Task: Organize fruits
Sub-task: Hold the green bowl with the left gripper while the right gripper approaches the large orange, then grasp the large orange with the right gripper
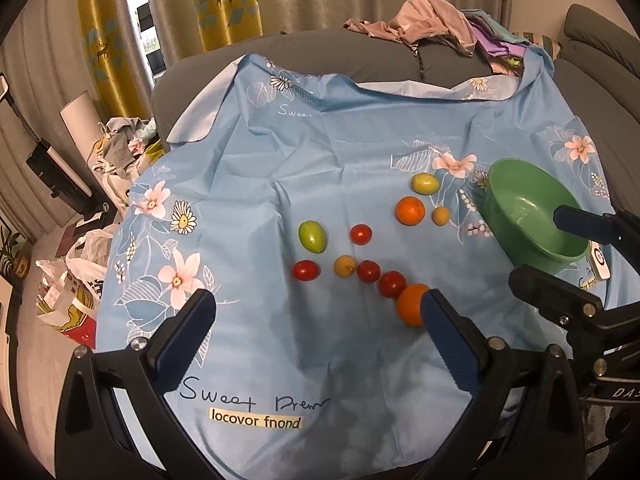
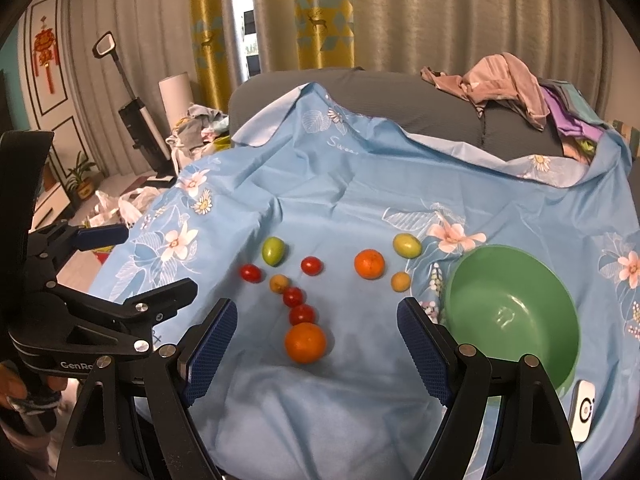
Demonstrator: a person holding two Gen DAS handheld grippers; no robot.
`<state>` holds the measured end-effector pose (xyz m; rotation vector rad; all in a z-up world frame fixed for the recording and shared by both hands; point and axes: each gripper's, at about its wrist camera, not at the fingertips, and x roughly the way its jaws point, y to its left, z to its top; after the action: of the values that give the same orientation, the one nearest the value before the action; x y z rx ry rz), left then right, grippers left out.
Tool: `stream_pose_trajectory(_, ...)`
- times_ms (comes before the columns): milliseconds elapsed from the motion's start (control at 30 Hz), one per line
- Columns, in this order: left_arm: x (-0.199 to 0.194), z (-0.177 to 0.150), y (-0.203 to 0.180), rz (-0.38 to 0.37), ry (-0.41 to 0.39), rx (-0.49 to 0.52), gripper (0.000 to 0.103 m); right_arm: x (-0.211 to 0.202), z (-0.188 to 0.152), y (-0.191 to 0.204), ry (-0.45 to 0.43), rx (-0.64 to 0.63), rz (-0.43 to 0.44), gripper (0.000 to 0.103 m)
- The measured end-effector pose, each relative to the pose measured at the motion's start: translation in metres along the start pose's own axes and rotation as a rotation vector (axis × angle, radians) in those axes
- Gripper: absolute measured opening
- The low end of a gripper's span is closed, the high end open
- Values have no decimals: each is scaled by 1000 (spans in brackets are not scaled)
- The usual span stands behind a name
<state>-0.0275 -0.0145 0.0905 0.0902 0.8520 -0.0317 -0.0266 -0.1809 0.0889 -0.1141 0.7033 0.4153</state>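
On blue cloth [image 2: 344, 208], scattered fruits [image 2: 305, 342] beside green bowl [image 2: 516, 280]

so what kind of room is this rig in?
Most likely a home living room: a grey sofa with clothes piled on it, deer-print curtains, and a red knot ornament on the wall.

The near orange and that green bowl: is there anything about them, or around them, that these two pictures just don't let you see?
- Near orange: in the left wrist view its right side is hidden behind a blue finger pad.
- Green bowl: in the right wrist view its near rim sits behind the gripper frame.
- White device beside the bowl: partly hidden in both views; its label is too small to read.
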Motion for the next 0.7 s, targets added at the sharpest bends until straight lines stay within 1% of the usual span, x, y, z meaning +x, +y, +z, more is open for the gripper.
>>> stream_pose_trajectory(167, 8, -2, 3, -23, 20, -17, 102, 3, -1, -2, 11, 6, -3, 83)
stream_pose_trajectory(233, 12, -3, 5, -60, 19, -30, 102, 6, -1, -3, 18, 9, -3, 83)
stream_pose_trajectory(367, 27, -9, 11, -160, 28, -63, 102, 16, -5, -6, 41, 21, 8, 83)
stream_pose_trajectory(433, 35, -14, 14, -198, 34, -71, 102, 23, -8, -8, 51, 31, 24, 83)
stream_pose_trajectory(500, 42, -21, 17, -225, 34, -70, 102, 32, -14, -11, 66, 44, 61, 83)
stream_pose_trajectory(600, 53, -33, 25, -288, 46, -90, 101, 51, -27, -15, 115, 70, 106, 83)
stream_pose_trajectory(700, 58, -39, 29, -308, 27, -83, 101, 69, -39, -16, 154, 86, 131, 83)
